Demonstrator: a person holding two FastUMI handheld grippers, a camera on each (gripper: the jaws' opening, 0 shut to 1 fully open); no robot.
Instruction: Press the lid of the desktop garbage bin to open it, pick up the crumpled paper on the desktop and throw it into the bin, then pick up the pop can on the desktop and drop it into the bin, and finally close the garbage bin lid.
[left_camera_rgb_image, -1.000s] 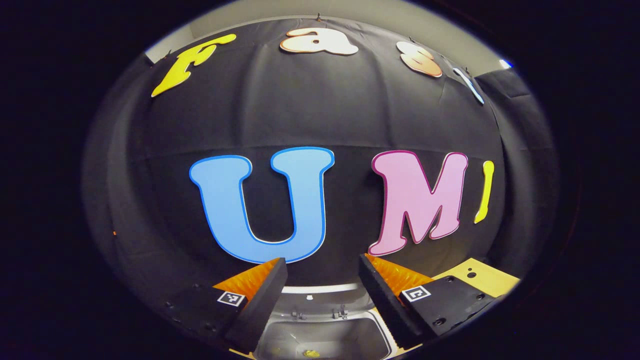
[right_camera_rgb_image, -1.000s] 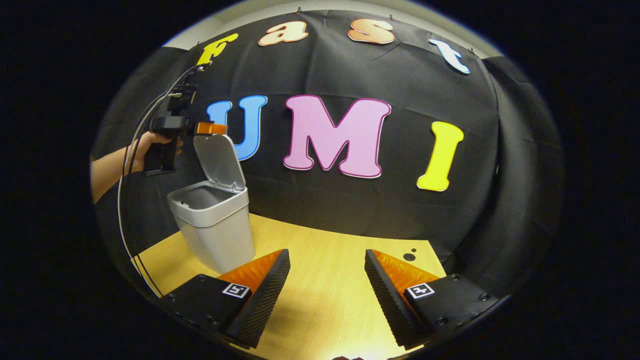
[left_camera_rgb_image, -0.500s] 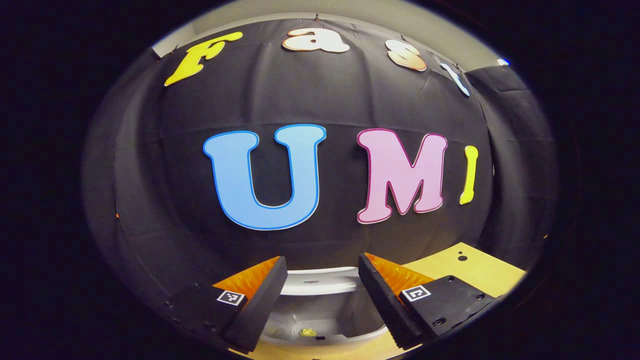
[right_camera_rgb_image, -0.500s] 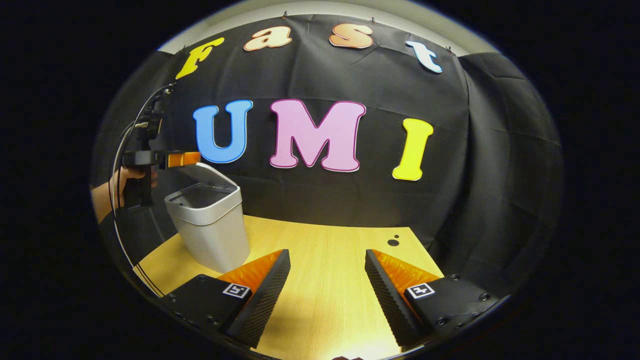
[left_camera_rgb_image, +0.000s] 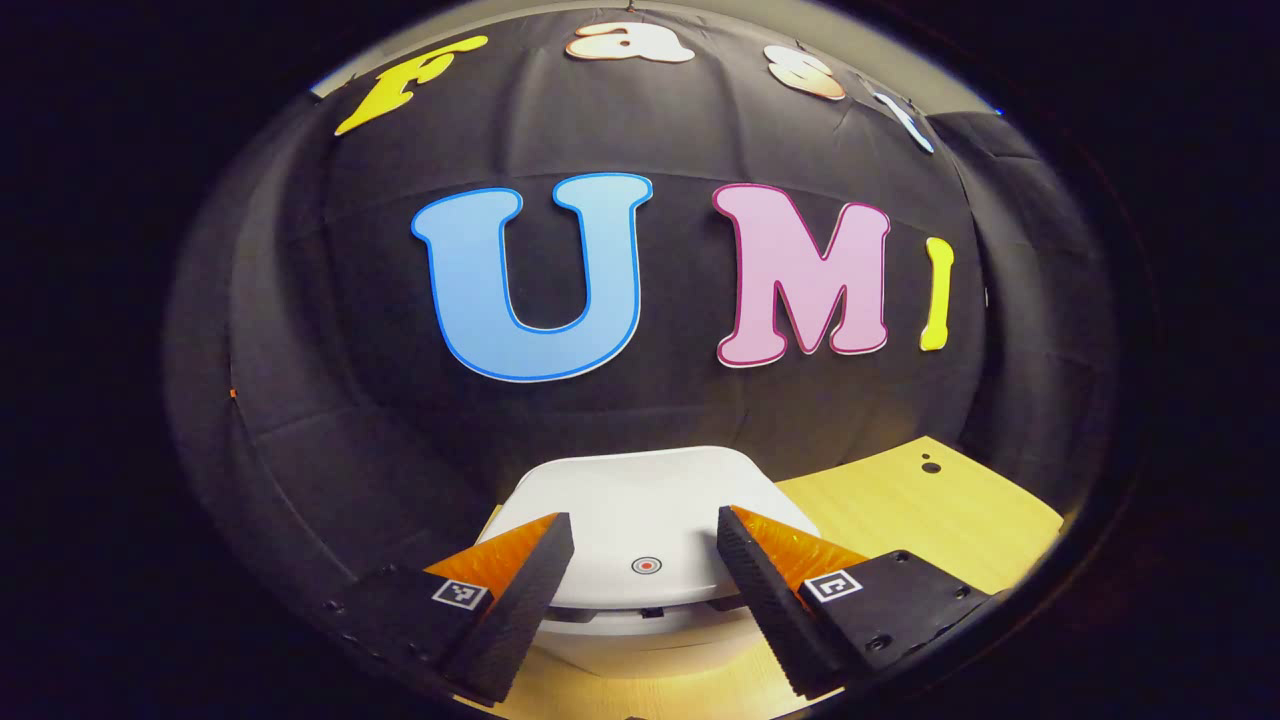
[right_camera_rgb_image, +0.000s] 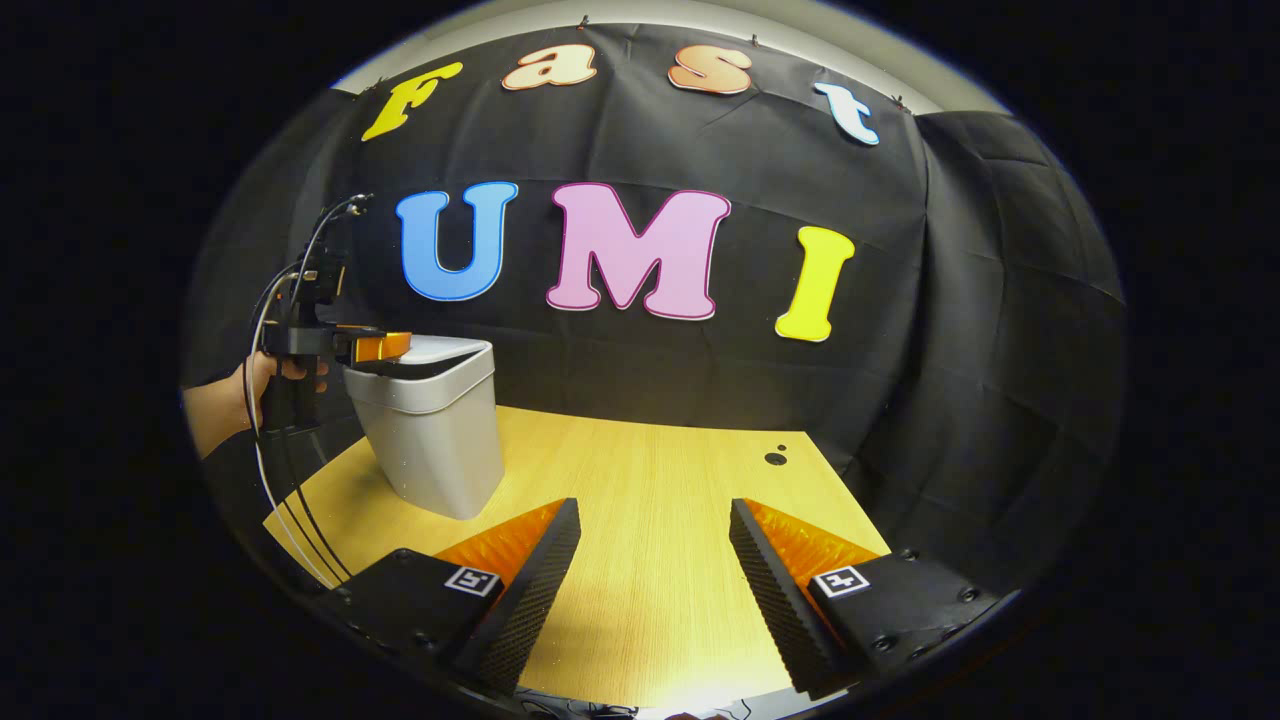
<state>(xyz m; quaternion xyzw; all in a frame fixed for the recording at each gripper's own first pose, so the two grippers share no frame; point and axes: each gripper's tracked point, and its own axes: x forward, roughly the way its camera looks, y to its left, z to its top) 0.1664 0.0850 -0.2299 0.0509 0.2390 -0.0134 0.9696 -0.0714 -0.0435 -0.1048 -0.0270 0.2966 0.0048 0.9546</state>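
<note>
Since a second ago the lid (left_camera_rgb_image: 640, 520) of the bin (right_camera_rgb_image: 430, 430) has come down from upright to almost flat, and the left tongs (left_camera_rgb_image: 640, 560) have come down with it. In the left gripper view these tongs are spread wide, one finger on each side of the white lid, holding nothing; whether they touch the lid I cannot tell. A small round red mark (left_camera_rgb_image: 647, 565) sits on the lid between the fingers, and a dark gap shows under the lid's near edge, so it is not fully shut. To the right of the bin lies the pale wooden bench (left_camera_rgb_image: 900, 500), with a small dark hole (left_camera_rgb_image: 931, 466) near its far corner.

In the right gripper view, from the left: a hand (right_camera_rgb_image: 265, 385) grips the left tongs' handle, with cables (right_camera_rgb_image: 290, 500) hanging from it, and the tongs reach over the top of the grey bin. The bin stands upright on the left part of the bench (right_camera_rgb_image: 640, 490). Farther right, the right tongs (right_camera_rgb_image: 650, 570) hang over bare wood, spread wide and holding nothing, well apart from the bin.
</note>
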